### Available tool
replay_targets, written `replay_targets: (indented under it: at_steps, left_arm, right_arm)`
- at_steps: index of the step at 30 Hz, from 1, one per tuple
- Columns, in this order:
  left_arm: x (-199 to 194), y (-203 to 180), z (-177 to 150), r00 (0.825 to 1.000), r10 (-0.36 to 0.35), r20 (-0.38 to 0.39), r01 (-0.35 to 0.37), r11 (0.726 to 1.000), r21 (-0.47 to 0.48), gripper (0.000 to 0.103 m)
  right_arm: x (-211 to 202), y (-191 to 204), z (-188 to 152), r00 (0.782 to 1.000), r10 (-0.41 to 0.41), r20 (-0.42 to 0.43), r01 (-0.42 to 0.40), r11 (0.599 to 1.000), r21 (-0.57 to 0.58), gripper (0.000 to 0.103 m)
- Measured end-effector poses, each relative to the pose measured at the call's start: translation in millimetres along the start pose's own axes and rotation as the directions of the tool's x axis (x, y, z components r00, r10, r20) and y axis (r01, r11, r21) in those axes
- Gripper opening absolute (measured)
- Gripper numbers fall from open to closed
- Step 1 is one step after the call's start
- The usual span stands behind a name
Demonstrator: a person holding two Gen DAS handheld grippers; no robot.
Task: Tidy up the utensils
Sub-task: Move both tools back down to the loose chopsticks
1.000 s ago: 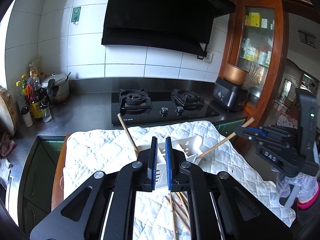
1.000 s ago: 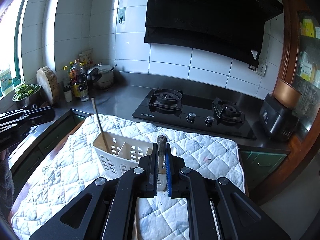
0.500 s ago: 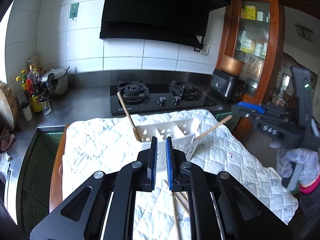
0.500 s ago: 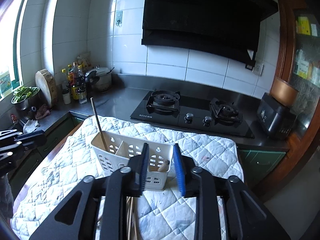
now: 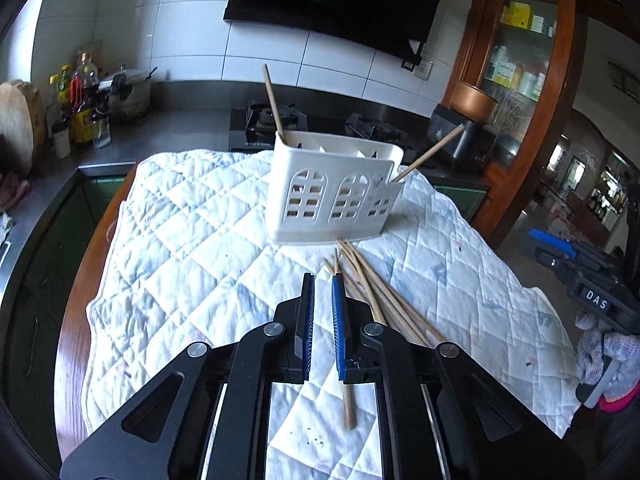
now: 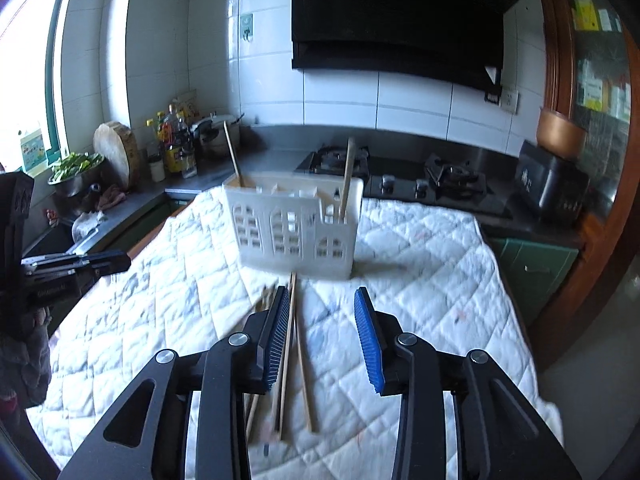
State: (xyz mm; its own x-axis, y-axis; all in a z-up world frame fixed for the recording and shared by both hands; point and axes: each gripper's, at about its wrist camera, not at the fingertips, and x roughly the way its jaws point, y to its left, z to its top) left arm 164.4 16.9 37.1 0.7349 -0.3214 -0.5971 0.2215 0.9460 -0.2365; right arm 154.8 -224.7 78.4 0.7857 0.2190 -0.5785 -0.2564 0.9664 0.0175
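White caddy (image 5: 334,196) stands on quilt (image 5: 192,240), 2 chopsticks (image 6: 347,174) upright in it. Loose chopsticks (image 5: 376,292) lie on quilt just in front of caddy. Left gripper (image 5: 322,280) narrow, nothing between. Right gripper (image 6: 322,300) apart, holding nothing, above loose chopsticks.

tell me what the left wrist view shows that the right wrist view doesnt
Only the left wrist view: the left gripper from behind, jaws nearly shut with nothing between them, and the doorway into a further room at far right.

Only the right wrist view: the right gripper from behind, jaws open over the loose chopsticks, a window, and a bowl of greens.

Both: the white utensil caddy with two chopsticks standing in it, the loose chopsticks in front of it, the quilted cloth, the gas stove and the range hood.
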Motion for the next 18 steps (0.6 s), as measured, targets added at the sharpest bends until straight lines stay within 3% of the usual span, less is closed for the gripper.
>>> replay_targets:
  at_steps: [8, 18]
  left_arm:
    - [15.7, 7.2, -48.2, 0.997, 0.003, -0.081, -0.006, 0.999, -0.038, 0.009]
    - [40.2, -6.9, -77.3, 0.986, -0.04, -0.159, 0.032, 0.998, -0.056, 0.009]
  right_arm:
    - [19.4, -3.0, -67.2, 0.995, 0.017, -0.102, -0.013, 0.999, 0.041, 0.027]
    - [46.1, 4.7, -90.0, 0.988, 0.016, -0.153, -0.013, 1.0, 0.019, 0.025]
